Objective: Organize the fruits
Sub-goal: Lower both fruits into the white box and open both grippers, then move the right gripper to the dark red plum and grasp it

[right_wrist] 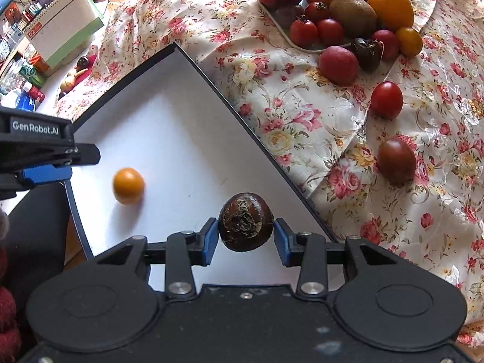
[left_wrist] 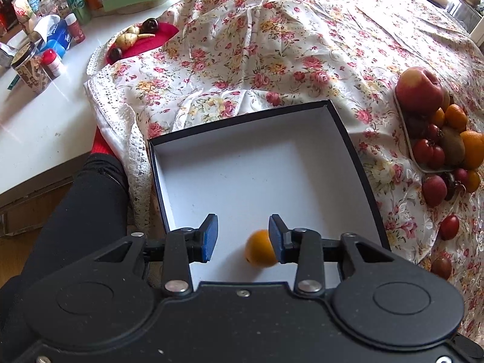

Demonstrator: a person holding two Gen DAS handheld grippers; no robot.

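A dark-rimmed box with a white floor (left_wrist: 254, 163) lies on the flowered cloth; it also shows in the right wrist view (right_wrist: 169, 115). A small orange fruit (left_wrist: 260, 249) lies loose on the box floor, seen also from the right (right_wrist: 128, 185). My left gripper (left_wrist: 243, 237) is open above the box, its right pad next to the orange fruit. My right gripper (right_wrist: 245, 234) is shut on a dark brown round fruit (right_wrist: 245, 226) over the box's near corner. A tray of mixed fruit (right_wrist: 302, 47) stands beyond, seen also from the left (left_wrist: 423, 168).
Loose tomatoes lie on the cloth beside the tray: a red one (right_wrist: 386, 99), a dark one (right_wrist: 396, 161), a pinkish one (right_wrist: 338, 65). A red cloth with roots and dark fruits (left_wrist: 142, 40) and jars and bottles (left_wrist: 54, 30) stand on the white counter at left.
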